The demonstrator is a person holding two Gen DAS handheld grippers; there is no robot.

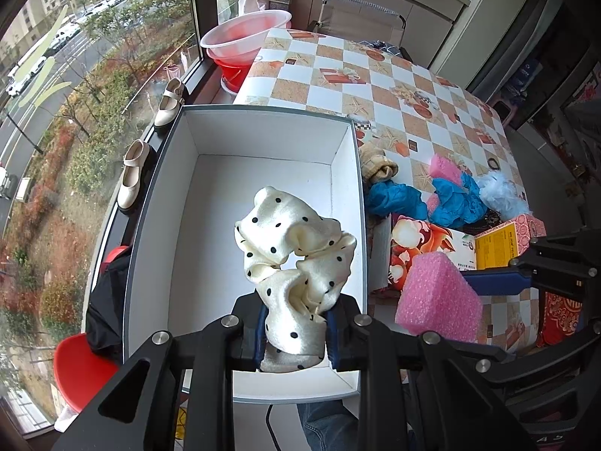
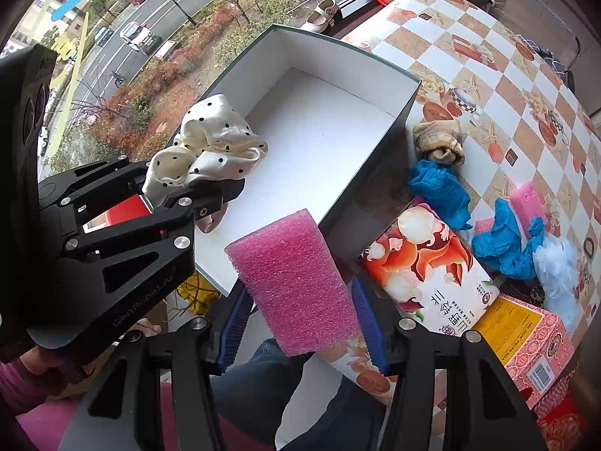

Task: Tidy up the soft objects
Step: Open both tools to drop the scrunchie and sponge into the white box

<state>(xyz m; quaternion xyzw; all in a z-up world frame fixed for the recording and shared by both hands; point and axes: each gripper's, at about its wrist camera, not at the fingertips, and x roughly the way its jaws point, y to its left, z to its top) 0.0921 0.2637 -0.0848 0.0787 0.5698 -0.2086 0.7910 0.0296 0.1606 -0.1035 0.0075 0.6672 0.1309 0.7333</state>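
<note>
Left gripper (image 1: 296,334) is clamped w/ both blue pads on a cream satin scrunchie with black polka dots (image 1: 296,248), which stands up out of the jaws over the near end of a big open white-lined cardboard box w/ grey outer walls (image 1: 263,131). Box interior looks bare otherwise. Right gripper (image 2: 304,323) is closed onto a pink foam block (image 2: 296,282), held just off the box's near right corner, above the table edge. Box sits at the window-side edge of a table covered in orange-and-white checkered oilcloth (image 1: 375,75).

Rest of the soft stuff lies in a loose heap by the box's right wall: a rolled beige knit cloth (image 2: 439,139) near the wall, crumpled blue disposable gloves (image 2: 439,191) beside it, a 2nd pink foam piece (image 2: 526,199) & a pale blue fluffy tuft (image 2: 556,267) toward the table's right edge. A peach-print carton (image 2: 424,263) leans against the box's right wall, w/ a red-and-yellow patterned carton (image 2: 526,334) next to it at the near edge.
</note>
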